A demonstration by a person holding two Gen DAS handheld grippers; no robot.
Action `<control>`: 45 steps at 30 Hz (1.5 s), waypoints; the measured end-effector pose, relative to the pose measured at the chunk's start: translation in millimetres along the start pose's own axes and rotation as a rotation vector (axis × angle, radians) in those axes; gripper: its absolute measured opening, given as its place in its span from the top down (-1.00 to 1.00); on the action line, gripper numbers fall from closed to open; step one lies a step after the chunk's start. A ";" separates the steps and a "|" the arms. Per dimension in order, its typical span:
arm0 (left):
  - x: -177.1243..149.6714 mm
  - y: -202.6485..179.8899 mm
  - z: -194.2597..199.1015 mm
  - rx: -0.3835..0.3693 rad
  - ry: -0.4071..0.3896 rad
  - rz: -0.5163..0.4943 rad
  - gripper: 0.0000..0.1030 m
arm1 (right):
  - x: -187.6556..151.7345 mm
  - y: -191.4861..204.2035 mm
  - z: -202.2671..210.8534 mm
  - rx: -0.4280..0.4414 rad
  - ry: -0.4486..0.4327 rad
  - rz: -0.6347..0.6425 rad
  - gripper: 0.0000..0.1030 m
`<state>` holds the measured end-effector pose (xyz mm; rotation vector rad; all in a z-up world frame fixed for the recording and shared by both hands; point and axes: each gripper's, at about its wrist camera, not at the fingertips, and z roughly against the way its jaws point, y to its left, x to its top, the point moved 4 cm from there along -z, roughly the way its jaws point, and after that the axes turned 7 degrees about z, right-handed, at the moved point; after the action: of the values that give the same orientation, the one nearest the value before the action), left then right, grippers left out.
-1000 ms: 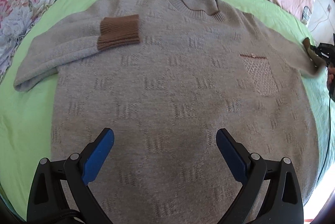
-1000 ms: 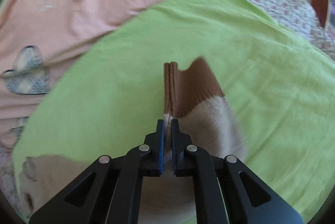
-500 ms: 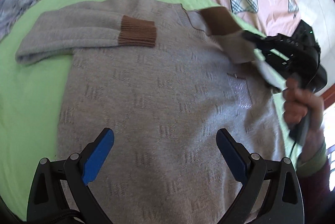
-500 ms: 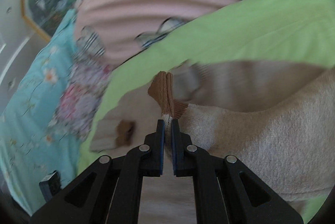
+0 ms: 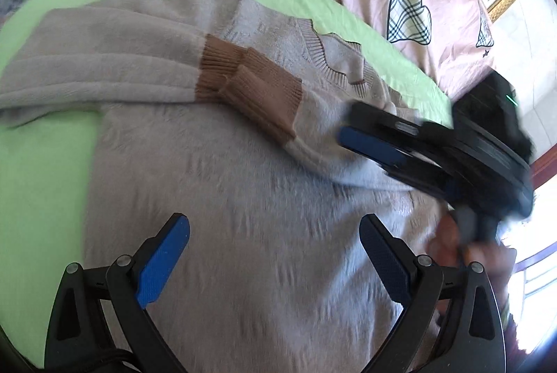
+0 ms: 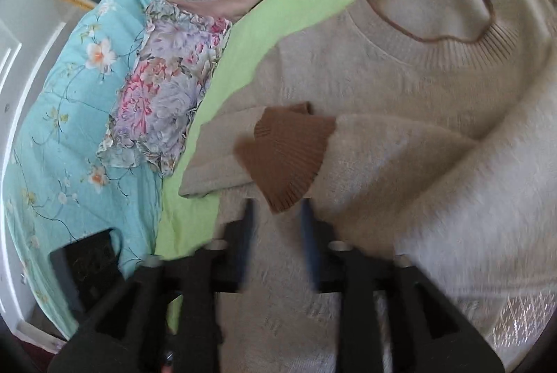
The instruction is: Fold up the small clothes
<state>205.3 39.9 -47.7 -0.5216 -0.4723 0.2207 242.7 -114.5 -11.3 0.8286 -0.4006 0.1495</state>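
Both grippers share one build: the left gripper (image 5: 275, 254) and right gripper (image 6: 276, 233) have black plastic linkage arms with triangular cutouts, silver round screws at the joints and blue textured fingers (image 5: 162, 263), while bare skin shows on the right hand (image 5: 452, 244).

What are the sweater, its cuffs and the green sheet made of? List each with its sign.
Sweater: soft knit, probably wool or acrylic; fuzzy matte nap, woven-in pattern.
Cuffs: brown ribbed knit; fine parallel ridges.
Green sheet: smooth woven cloth, likely cotton; flat, matte, lightly creased.
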 end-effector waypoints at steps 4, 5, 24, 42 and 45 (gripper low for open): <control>26.2 -1.0 -29.3 -0.051 0.029 0.037 -0.91 | -12.3 -2.7 35.9 -0.015 -0.095 -0.013 0.17; 35.2 -1.9 -35.9 -0.056 0.022 0.043 -0.91 | -16.8 -6.0 46.6 -0.023 -0.118 -0.026 0.17; 38.7 16.4 -24.3 -0.086 -0.069 -0.011 0.43 | -74.4 -69.5 162.1 -0.200 -0.338 -0.216 0.17; 44.6 43.7 -13.8 -0.082 -0.144 0.049 0.61 | -29.4 -156.6 183.2 -0.698 -0.246 -0.167 0.12; 50.6 38.3 -21.3 -0.149 -0.067 0.035 -0.02 | -23.4 -181.4 162.4 -0.737 -0.148 -0.170 0.12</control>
<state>256.5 79.4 -65.1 -0.6706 -0.5475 0.2383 226.0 -355.9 -46.7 0.1417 -0.4785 -0.2135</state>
